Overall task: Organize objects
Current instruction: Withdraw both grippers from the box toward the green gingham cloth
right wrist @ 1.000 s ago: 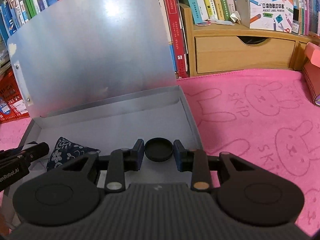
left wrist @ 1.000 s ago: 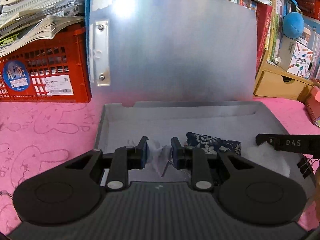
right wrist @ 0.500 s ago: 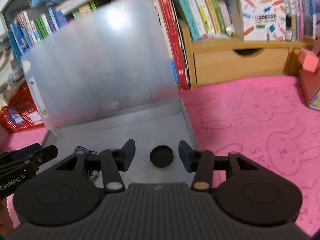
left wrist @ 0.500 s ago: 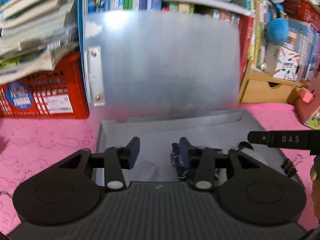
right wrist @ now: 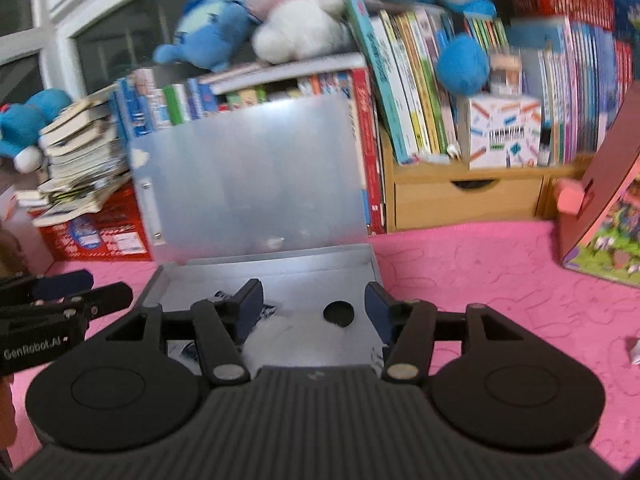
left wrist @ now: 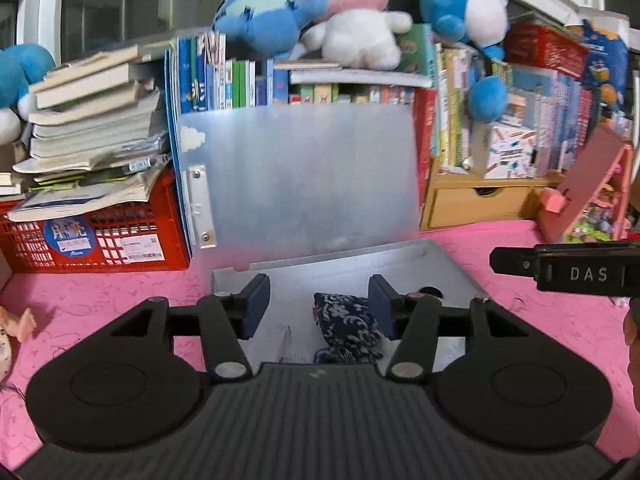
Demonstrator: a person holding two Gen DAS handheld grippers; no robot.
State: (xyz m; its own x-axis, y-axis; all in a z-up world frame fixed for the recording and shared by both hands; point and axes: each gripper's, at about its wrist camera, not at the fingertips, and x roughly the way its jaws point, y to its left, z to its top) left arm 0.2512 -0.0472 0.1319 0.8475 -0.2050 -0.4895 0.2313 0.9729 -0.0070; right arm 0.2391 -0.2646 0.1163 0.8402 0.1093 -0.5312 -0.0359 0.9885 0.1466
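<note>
Hovering above the grey box (left wrist: 448,264), we are spreading the left gripper (left wrist: 318,308) and right gripper (right wrist: 314,306), both empty and just opening. The floral pouch (left wrist: 346,328) and black cap (right wrist: 338,313) are lying inside the box; its propped lid (left wrist: 296,176) risks falling if we are bumping it.

"DAS" stands in pale letters on the right gripper (left wrist: 588,274), and "GenRobot.AI" in white on the left gripper (right wrist: 36,350).

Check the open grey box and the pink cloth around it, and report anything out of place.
Inside the grey box, the blue floral pouch, black round lid and white tissue lie loose but contained. One small white scrap lies stray on the pink cloth, right of the box.
</note>
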